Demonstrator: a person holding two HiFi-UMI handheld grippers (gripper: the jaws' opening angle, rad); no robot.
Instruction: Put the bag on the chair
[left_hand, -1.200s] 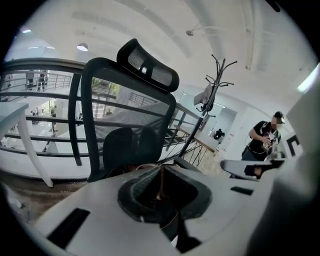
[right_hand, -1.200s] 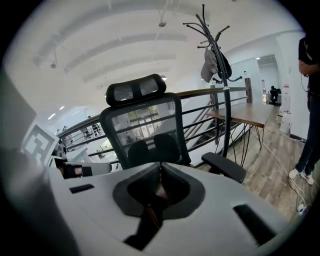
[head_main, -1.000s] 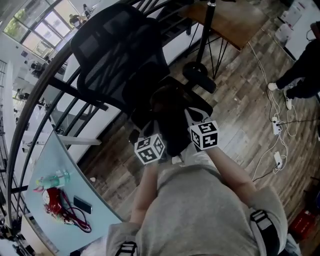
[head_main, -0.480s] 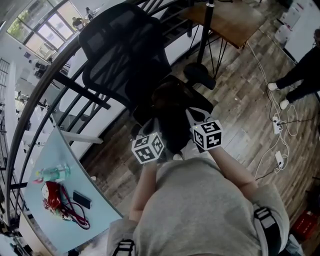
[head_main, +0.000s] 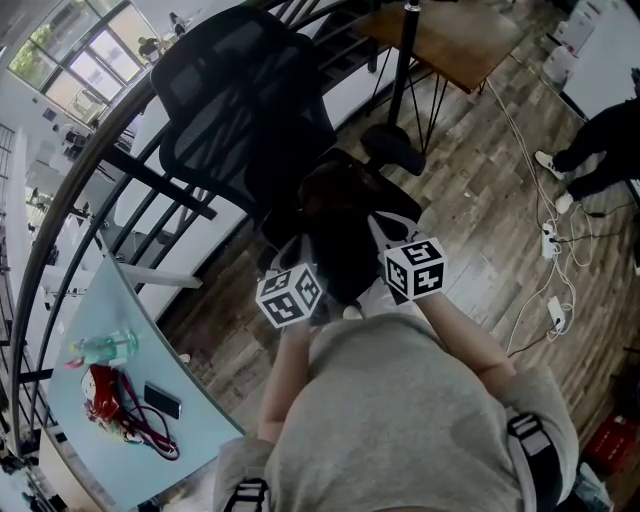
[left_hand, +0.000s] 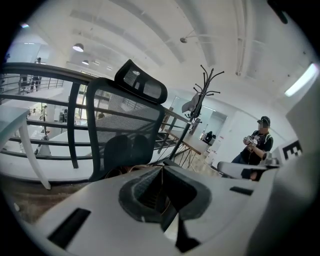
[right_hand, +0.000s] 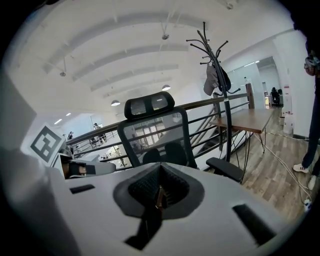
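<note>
We look down on a black mesh chair (head_main: 245, 110) standing against a dark railing (head_main: 90, 180). Our own grey-shirted chest fills the bottom of the head view and covers the floor beneath the hands. We see almost nothing of the chair's seat, because the bag (head_main: 340, 225) lies across it in the picture. The bag is a dark, rounded mass just in front of the backrest, between the two grippers. Whether it rests on the seat or hangs above it we cannot tell. A wooden desk (head_main: 470, 40) is cut off by the top edge, and a person (head_main: 600, 140) in dark clothes by the right edge. At lower left a glass table (head_main: 200, 420) carries a bottle (head_main: 100, 347), a phone (head_main: 160, 402) and a red tangle too small to name.

The left gripper (head_main: 300, 250) reaches in at the bag's left side and the right gripper (head_main: 382, 225) at its right. From above, their tips vanish against the dark fabric. Each gripper's own view shows the jaws closed tight on a thin brown strip (right_hand: 158, 196) pinched between the pads. The strip is fainter on the left. We read it as part of the bag, the rest of which is hidden below the jaws in those views.
</note>
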